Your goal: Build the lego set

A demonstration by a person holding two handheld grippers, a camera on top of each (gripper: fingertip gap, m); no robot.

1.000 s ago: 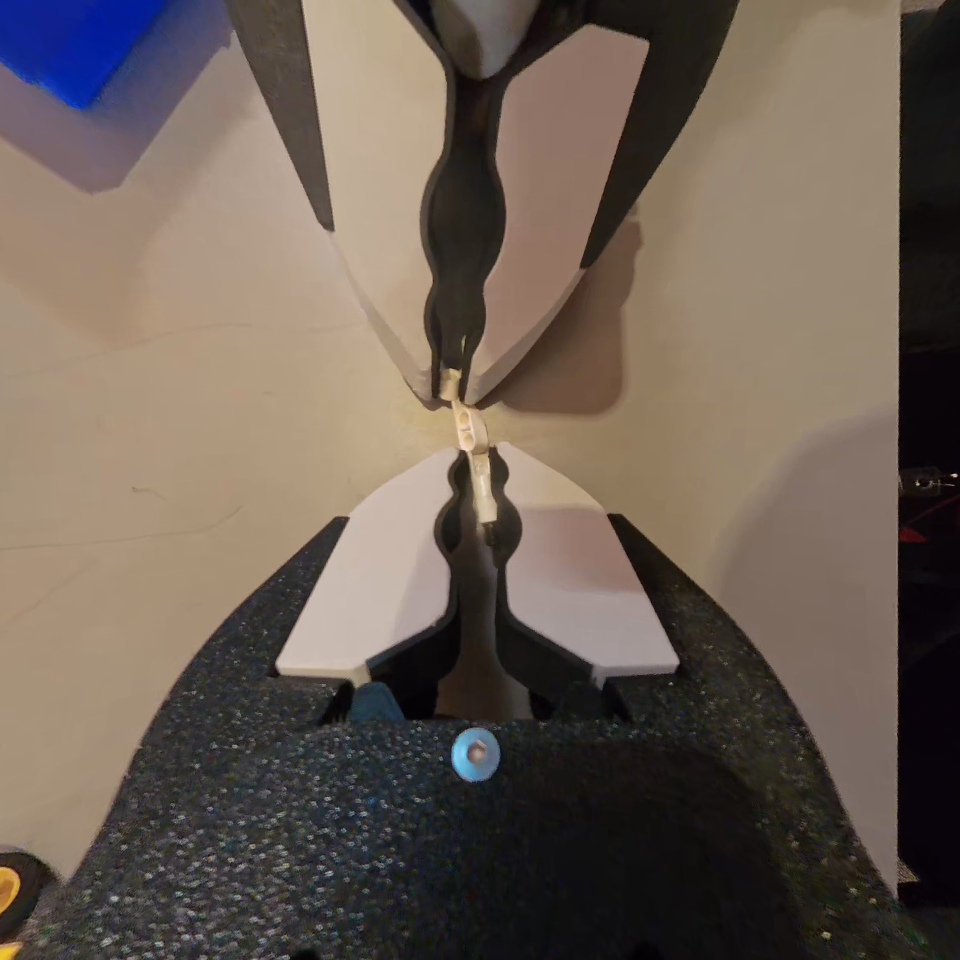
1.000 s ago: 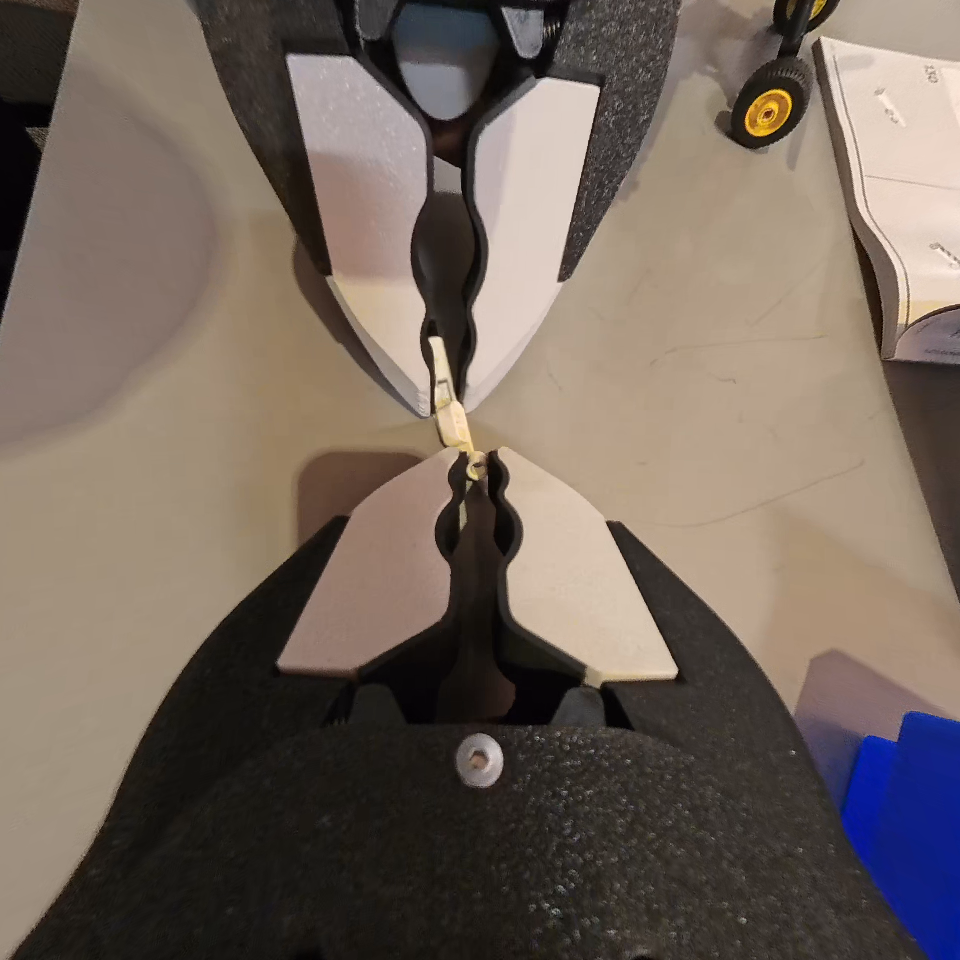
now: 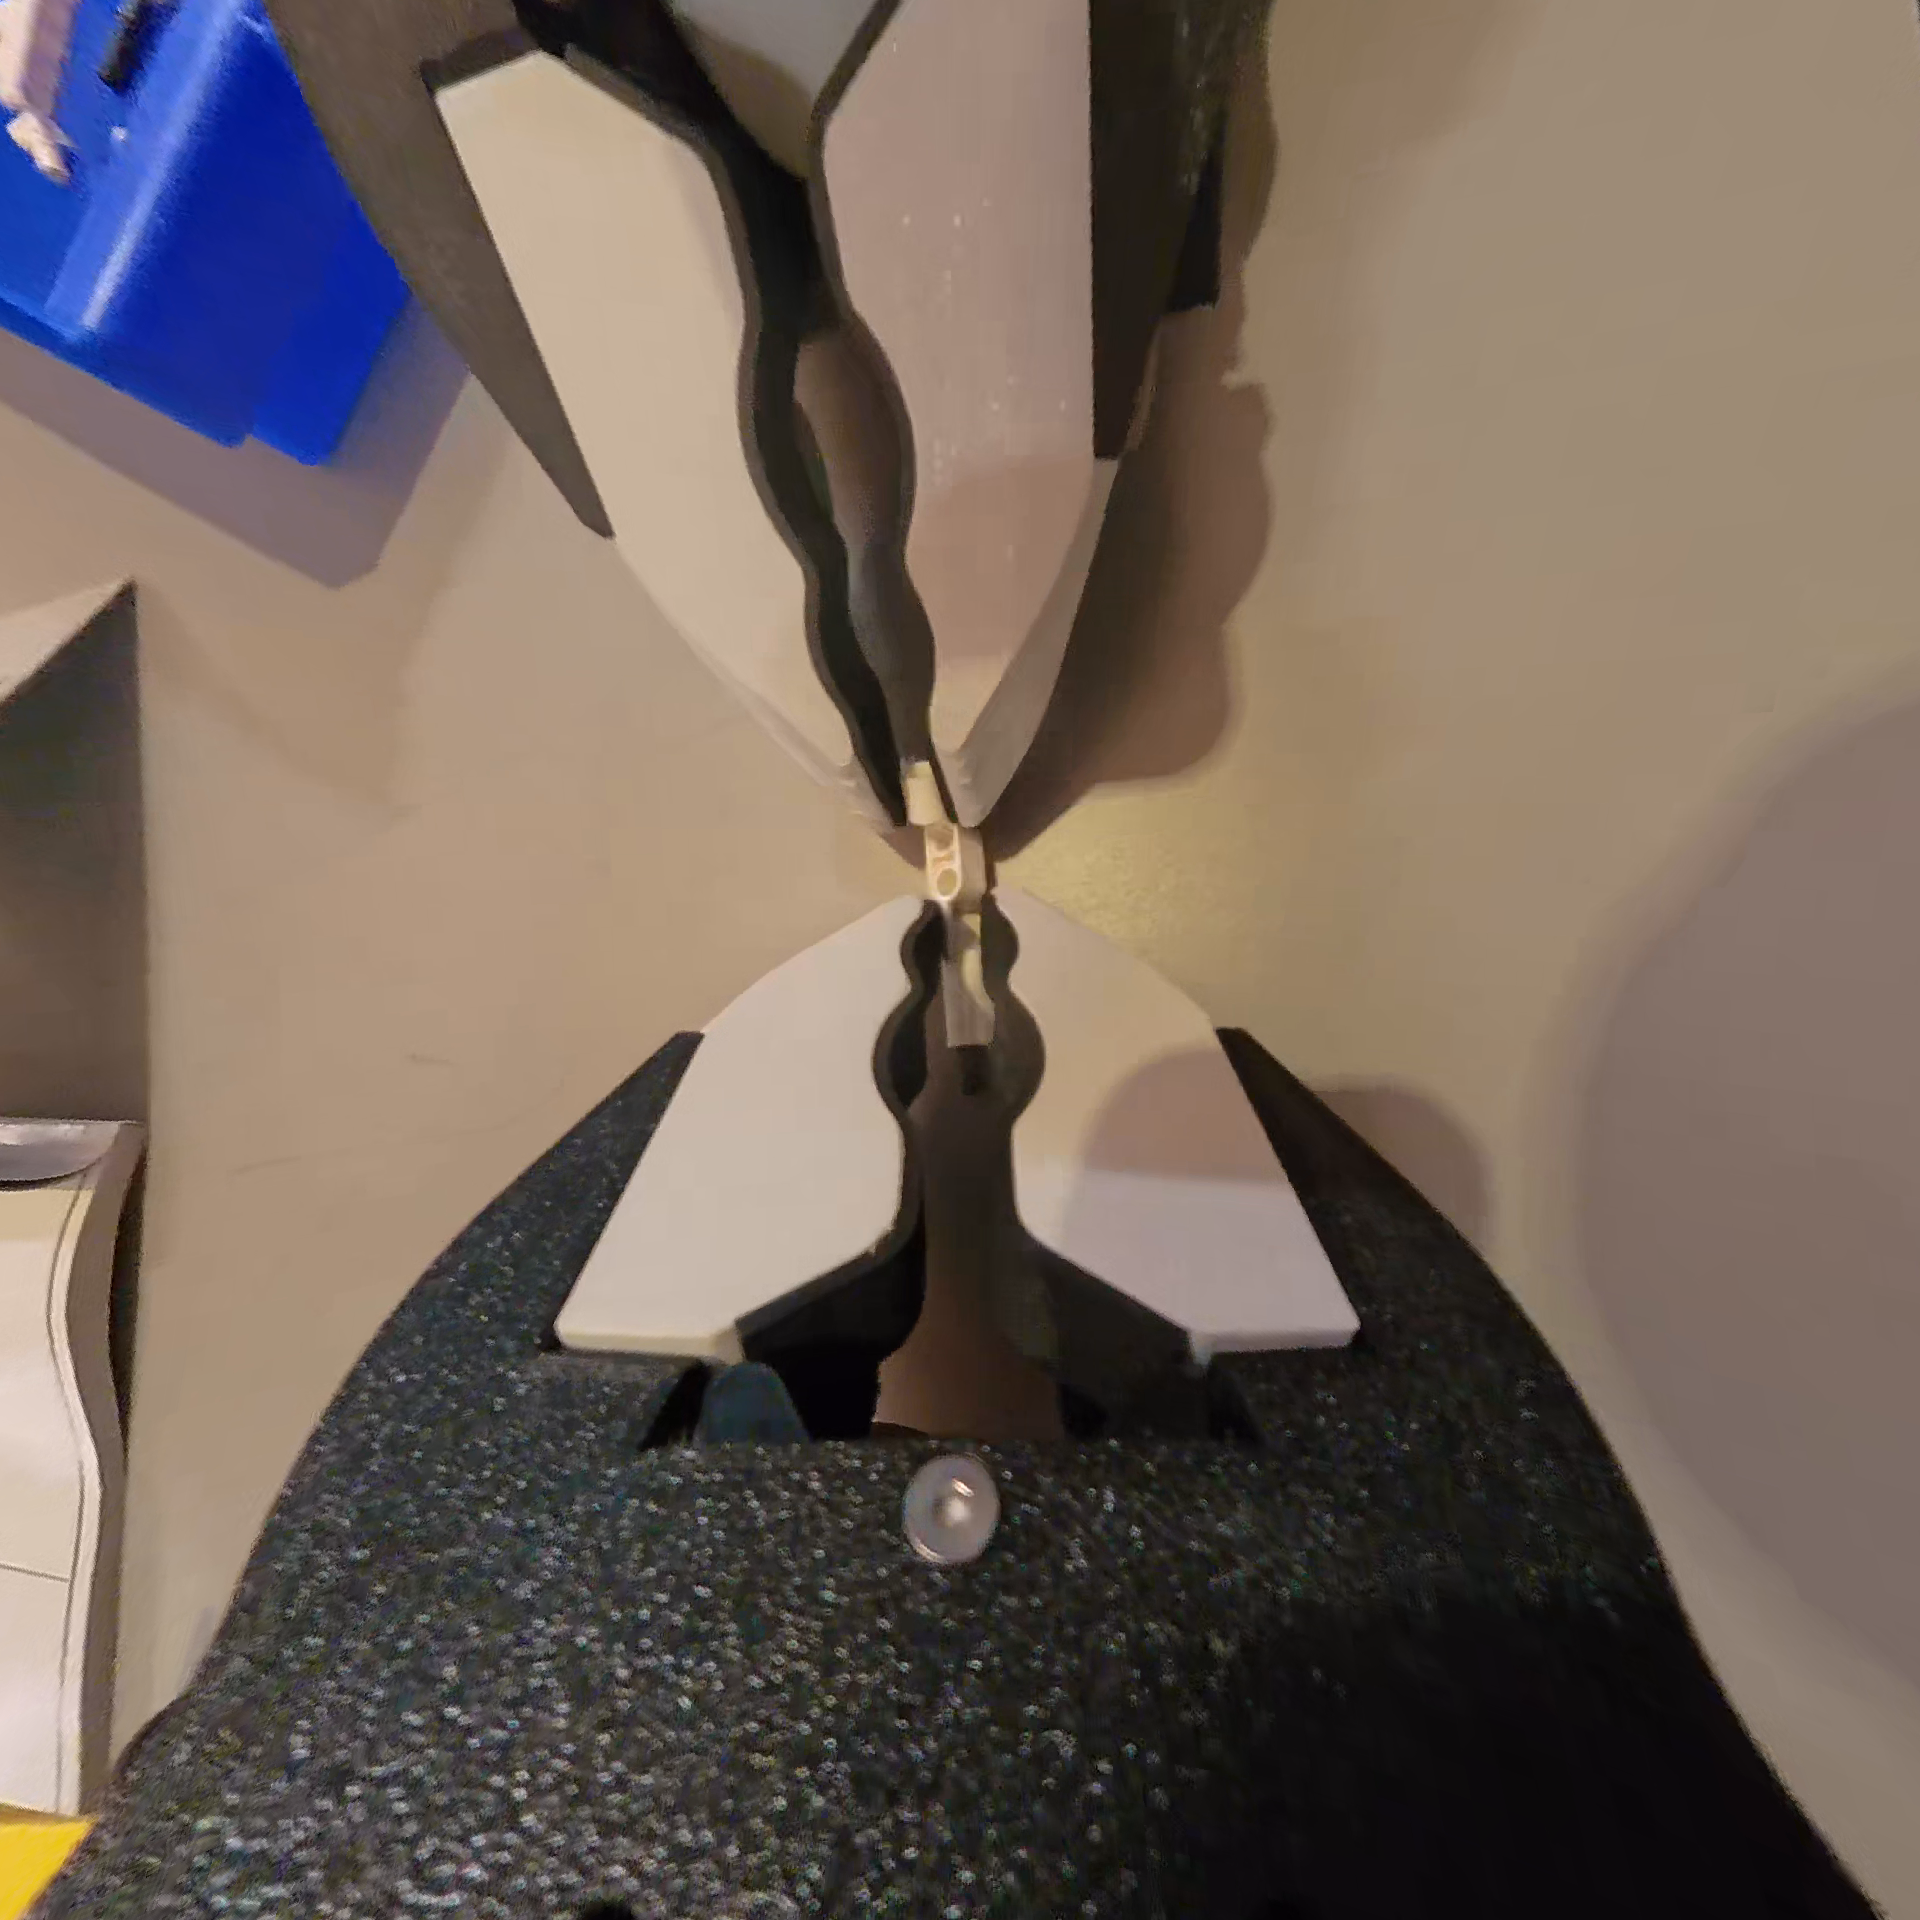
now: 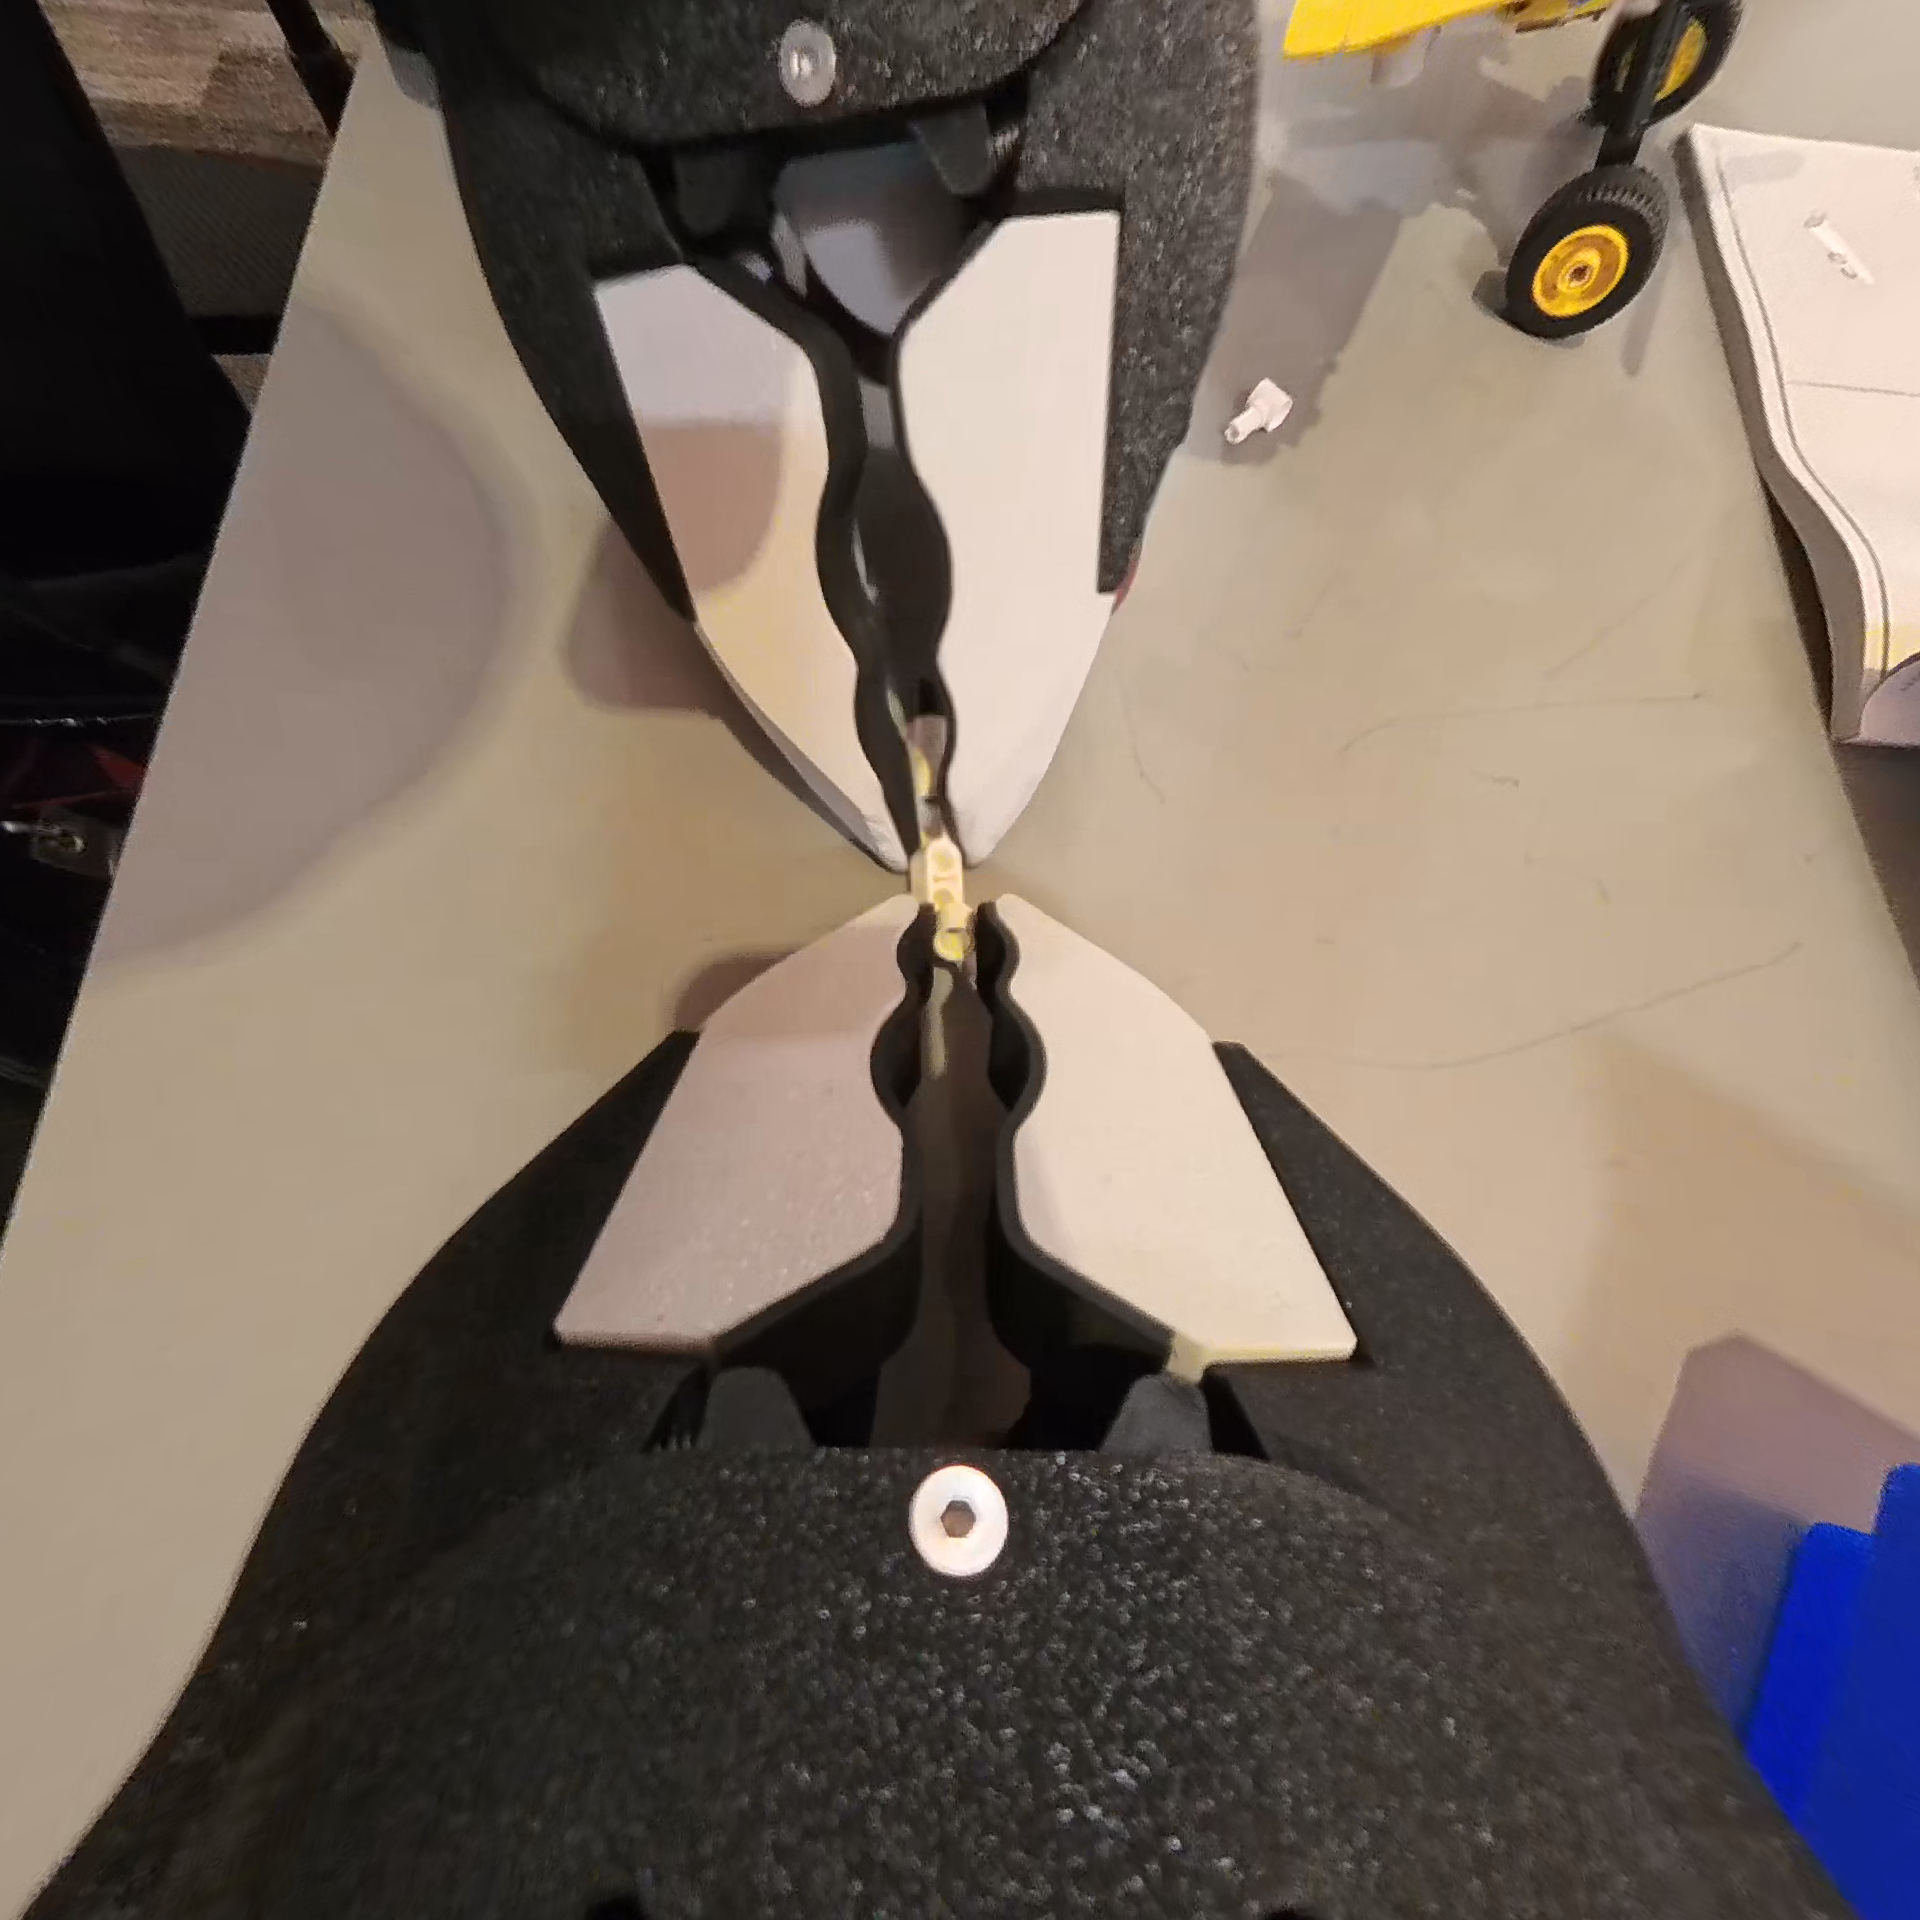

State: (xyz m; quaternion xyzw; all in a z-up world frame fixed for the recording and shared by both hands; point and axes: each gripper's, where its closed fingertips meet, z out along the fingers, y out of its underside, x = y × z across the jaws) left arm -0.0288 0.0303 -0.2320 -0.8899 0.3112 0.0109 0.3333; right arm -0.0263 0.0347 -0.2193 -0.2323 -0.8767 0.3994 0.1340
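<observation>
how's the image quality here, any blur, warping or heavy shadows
Left wrist view: warm dim light; the blue bin at top left is smeared by motion blur; wide-angle warping bows the table edge; the right gripper casts a broad shadow beside it.
Right wrist view: brighter; the yellow-hubbed wheel is slightly soft; the small cream part between the fingertips is blurred.

— What is underneath it all?
— A pale beige surface [image 4: 1455,790], matte, marked with thin dark scratches — warm light falls on it and throws soft grey shadows.
— And past its edge?
— Off the left side in the right wrist view, it drops into dark — a strip of grey floor [image 4: 208,94] shows at the top corner, the rest too dim to tell.
</observation>
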